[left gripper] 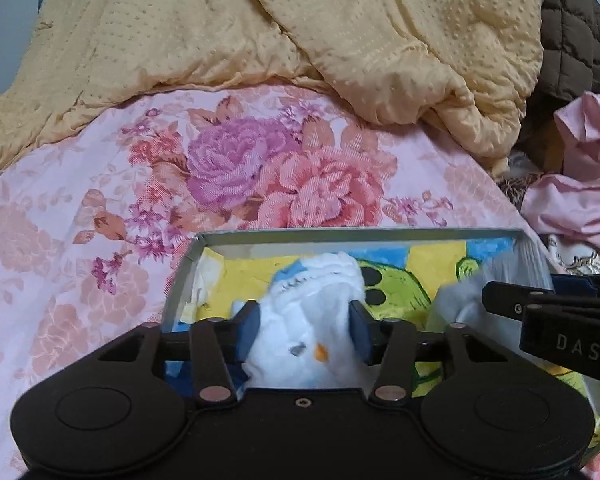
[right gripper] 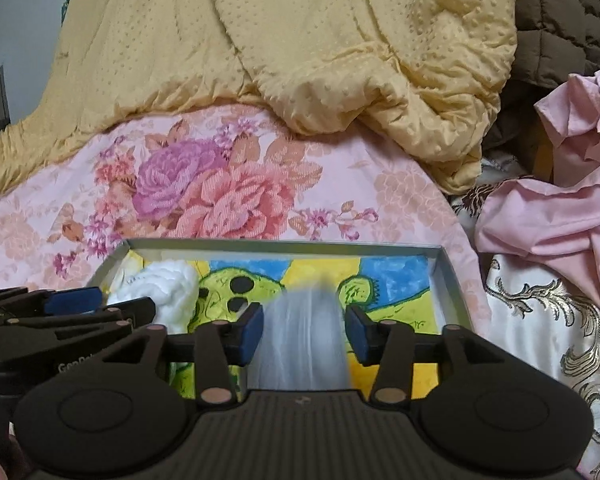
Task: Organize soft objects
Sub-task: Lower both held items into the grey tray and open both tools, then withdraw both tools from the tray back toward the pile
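A shallow grey box [left gripper: 356,234] lies on the bed, its floor lined with a yellow, blue and green drawing [right gripper: 380,280]. A white and pale blue plush toy with an orange beak [left gripper: 308,320] rests in the box between the blue pads of my left gripper [left gripper: 304,324]. The jaws stand apart and the toy's sides just brush the pads. My right gripper [right gripper: 302,328] is open over the same box. A blurred grey-white soft thing [right gripper: 300,340] sits between its pads with a gap on each side. The plush toy [right gripper: 168,288] also shows at the left in the right wrist view.
A yellow dotted quilt [left gripper: 260,32] is heaped behind the box on the pink floral sheet [left gripper: 100,200]. Crumpled pink cloth [right gripper: 572,184], a brown quilted piece [right gripper: 560,20] and white fabric with gold scrolls [right gripper: 540,320] crowd the right side.
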`<act>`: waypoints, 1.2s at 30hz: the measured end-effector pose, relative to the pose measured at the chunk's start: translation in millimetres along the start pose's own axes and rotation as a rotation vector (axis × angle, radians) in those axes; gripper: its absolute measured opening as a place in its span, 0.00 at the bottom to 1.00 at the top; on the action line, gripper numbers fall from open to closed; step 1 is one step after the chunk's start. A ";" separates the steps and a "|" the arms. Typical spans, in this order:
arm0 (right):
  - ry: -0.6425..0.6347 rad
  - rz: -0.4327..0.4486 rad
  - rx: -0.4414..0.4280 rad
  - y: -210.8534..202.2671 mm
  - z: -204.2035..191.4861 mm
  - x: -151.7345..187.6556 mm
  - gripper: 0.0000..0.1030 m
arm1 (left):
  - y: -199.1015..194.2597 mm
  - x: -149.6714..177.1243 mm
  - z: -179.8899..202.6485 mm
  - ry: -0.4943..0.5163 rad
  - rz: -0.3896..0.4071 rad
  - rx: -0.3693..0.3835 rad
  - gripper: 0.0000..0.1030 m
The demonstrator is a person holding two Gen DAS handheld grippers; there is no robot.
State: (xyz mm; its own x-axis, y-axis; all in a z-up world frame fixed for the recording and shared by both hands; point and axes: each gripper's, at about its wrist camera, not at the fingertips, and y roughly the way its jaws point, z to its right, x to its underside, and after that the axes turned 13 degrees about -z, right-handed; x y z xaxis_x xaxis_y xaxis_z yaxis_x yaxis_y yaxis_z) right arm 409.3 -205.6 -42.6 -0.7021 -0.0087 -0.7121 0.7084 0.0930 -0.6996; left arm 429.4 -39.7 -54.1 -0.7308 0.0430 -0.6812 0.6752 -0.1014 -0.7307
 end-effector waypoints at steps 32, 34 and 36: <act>0.044 0.114 -0.226 -151.0 -1.9 50.9 1.00 | -119.8 71.0 -29.4 -0.078 -0.049 0.043 0.99; 0.026 0.105 -0.257 -161.9 -5.1 59.4 1.00 | -132.0 79.4 -32.6 -0.094 -0.056 0.046 0.99; 0.010 0.105 -0.271 -173.2 -8.9 67.6 1.00 | -140.7 87.0 -36.0 -0.106 -0.081 0.041 0.99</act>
State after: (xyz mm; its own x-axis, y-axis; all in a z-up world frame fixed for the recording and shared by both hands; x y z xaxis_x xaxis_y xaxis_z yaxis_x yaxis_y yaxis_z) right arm 238.4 -213.4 30.9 -0.6274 0.0248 -0.7783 0.7333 0.3552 -0.5798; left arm 274.4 14.1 -12.2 -0.7907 -0.0524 -0.6099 0.6104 -0.1429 -0.7791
